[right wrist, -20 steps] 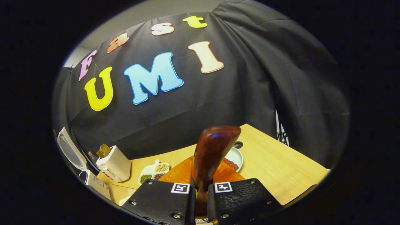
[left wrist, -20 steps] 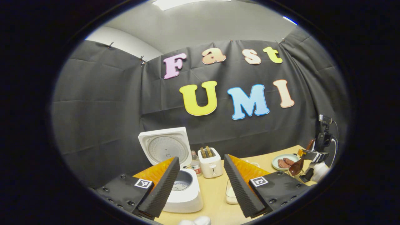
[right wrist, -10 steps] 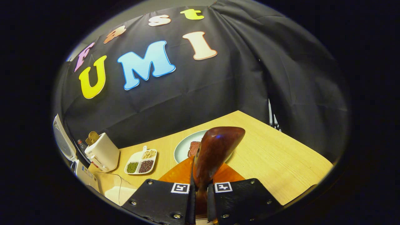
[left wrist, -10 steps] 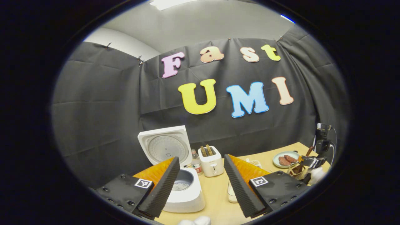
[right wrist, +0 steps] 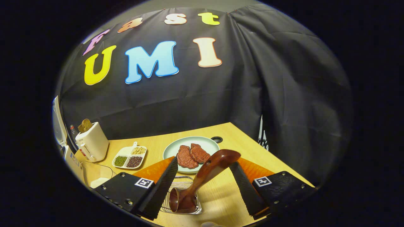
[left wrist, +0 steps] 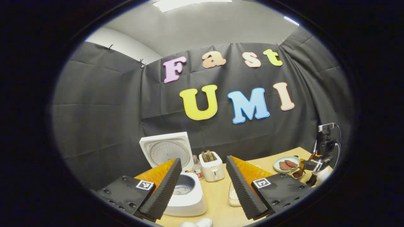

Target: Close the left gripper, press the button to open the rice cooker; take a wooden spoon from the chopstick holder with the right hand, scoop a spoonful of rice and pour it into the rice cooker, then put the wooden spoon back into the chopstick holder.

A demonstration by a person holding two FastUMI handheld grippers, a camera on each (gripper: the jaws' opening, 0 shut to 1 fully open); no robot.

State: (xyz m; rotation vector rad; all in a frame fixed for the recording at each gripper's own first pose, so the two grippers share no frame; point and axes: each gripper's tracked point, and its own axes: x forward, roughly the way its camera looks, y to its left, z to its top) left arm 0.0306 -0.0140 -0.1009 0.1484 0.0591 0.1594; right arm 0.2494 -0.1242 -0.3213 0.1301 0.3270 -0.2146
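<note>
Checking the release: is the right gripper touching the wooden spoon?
Apart. The right gripper view shows the right gripper open, a gap on each side of the wooden spoon standing in the chopstick holder.

Your left gripper (left wrist: 203, 183): fingers (left wrist: 165, 186) spread wide, nothing between them, held level above desk (left wrist: 217, 201), pointing toward back wall. Your right gripper (right wrist: 203, 186): fingers (right wrist: 159, 186) parted wide, pads touching nothing, angled down over desk. From left gripper view, right gripper (left wrist: 311, 168) seen far off at right edge, hand (left wrist: 322, 176) behind it.
</note>
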